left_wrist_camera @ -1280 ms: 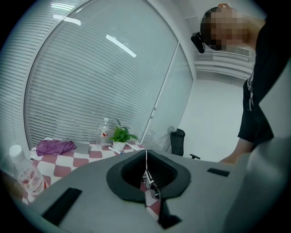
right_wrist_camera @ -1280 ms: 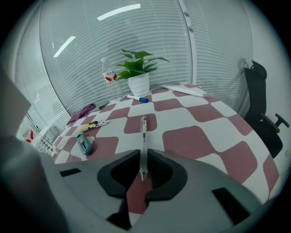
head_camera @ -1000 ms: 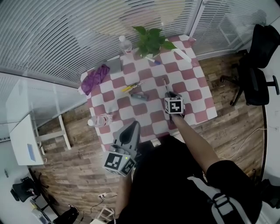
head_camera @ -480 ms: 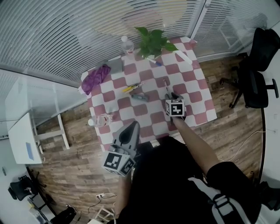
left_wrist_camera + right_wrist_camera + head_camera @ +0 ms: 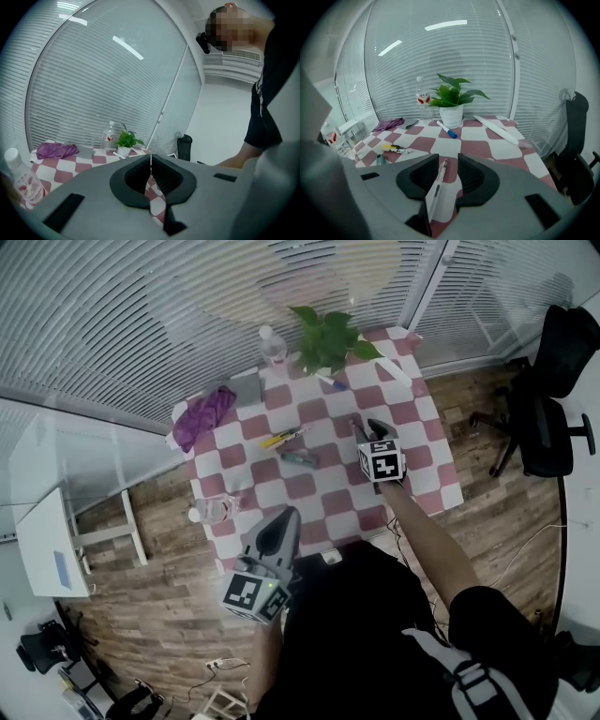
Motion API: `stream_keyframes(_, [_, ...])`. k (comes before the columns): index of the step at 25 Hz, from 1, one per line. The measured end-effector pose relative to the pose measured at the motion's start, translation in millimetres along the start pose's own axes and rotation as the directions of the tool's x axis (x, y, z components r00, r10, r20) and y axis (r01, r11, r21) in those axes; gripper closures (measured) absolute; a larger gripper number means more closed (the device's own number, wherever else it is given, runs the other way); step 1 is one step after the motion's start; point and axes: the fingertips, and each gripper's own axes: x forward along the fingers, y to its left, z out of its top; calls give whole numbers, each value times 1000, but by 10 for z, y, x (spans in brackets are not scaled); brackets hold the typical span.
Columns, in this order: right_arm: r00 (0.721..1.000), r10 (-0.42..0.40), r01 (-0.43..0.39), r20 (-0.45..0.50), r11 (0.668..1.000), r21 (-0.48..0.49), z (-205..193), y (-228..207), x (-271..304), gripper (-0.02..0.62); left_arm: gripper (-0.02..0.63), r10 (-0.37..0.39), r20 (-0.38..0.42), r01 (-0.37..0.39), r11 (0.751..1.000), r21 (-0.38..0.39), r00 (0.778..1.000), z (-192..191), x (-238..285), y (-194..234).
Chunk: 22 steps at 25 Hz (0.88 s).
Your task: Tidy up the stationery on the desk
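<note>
**Pen on the checked table, right gripper loose around it**

Low in the frame, at the table's [image 5: 412, 474] near edge, the left gripper [image 5: 281, 521] has its jaws closed on nothing. A clear bottle [image 5: 211, 511] stands at the table's lower-left edge, its fill hard to judge. Right of centre, the right gripper's [image 5: 449, 165] jaws have just been opening and stand apart either side of the pen [image 5: 439, 176] without pressing it. The pen's near end is cut off behind them. Markers [image 5: 279, 437] lie beyond. At the top edge are a second bottle [image 5: 273, 343] and a pot [image 5: 451, 116] holding a plant [image 5: 328, 334], whose leaves hide the pot in the head view.

Matt checked tablecloth [image 5: 323, 486] — plastic pen [image 5: 434, 190], clear plastic bottle [image 5: 210, 511], wood-plank floor [image 5: 150, 559]
</note>
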Motion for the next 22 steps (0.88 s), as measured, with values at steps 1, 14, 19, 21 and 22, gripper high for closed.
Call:
stream_keyframes(1, [1000,8,-7,10,1000,-25,75,-3,38,453,571,-1,3,1,1000,1,1000,4,9,14])
stream_keyframes(14, [995,100,-102,-18,969,-225,584,5,771,456,571,70,-62,-74,996,-56,996,-30,92,225])
stream_keyframes(19, [994,94,-106,-60,958,-267,591,4,1034,460,571,81,-84,-87,993,-75,993,-69,131,315])
stream_keyframes(21, [993,91,-108,-72,951,-291,585,11,1148,460,572,82,-95,-90,993,-82,992,-101,153,357])
stream_keyframes(22, [993,89,-109,-78,947,-301,581,7,1199,460,571,83,-99,-92,992,-85,992,-112,166,374])
